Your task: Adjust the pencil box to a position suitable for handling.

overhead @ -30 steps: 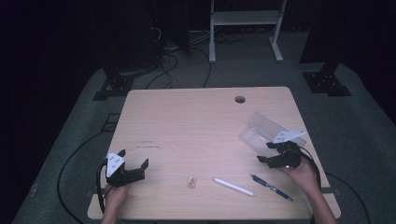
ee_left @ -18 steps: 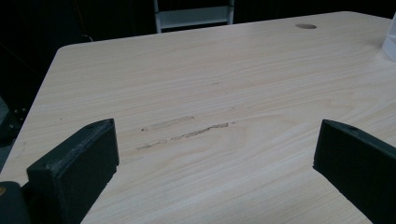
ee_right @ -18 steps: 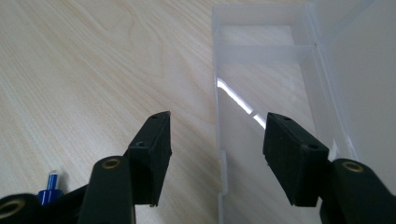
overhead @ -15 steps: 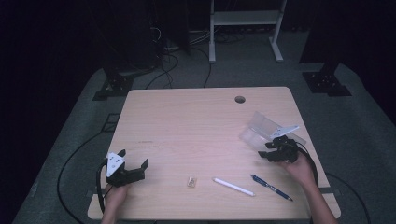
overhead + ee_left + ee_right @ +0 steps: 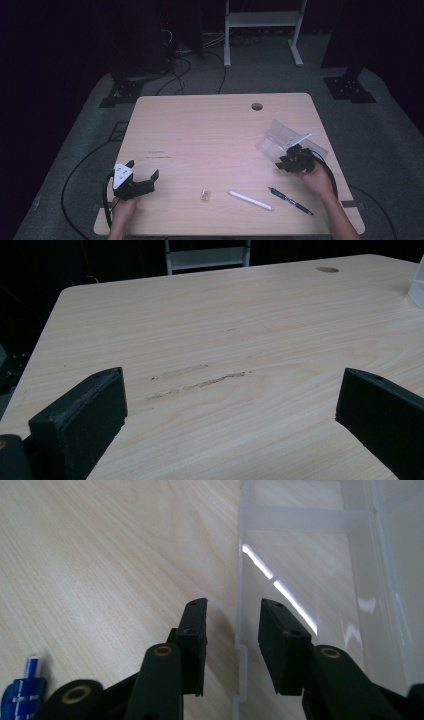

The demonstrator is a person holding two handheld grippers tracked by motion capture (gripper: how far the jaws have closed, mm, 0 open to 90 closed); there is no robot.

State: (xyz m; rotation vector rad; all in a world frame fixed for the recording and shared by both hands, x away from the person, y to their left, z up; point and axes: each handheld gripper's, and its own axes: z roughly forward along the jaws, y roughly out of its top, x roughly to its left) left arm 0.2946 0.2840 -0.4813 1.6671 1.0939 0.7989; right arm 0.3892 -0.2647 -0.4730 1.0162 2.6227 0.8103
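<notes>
2 tongs in use, 1 per hand. Near edge of tabletop (image 5: 200, 125): left tongs (image 5: 142, 176) spread wide, holding nothing, resting over bare wood near the left front corner. Small tan item (image 5: 205, 194), white pen (image 5: 250, 200) and blue pen (image 5: 290, 200) lie in a row along the front edge, apart from one another, untouched.

Right side, farther in: right tongs (image 5: 232, 630) straddle the near wall of the clear plastic case (image 5: 310, 580), 1 jaw outside, 1 inside. Jaws have just been closing; a gap to the wall shows on both sides, so the pads do not yet press on it. Case (image 5: 287, 139) sits open close to the right edge of the tabletop, lid raised; compartments look empty.

Progress, as judged: early. Grip on the case wall not yet made; pens and small item not yet put away, if packing is the aim.

Room: centre and far half of the tabletop open, 1 round cable hole (image 5: 257, 106) near the far edge. Case close to the right edge; little margin there.
</notes>
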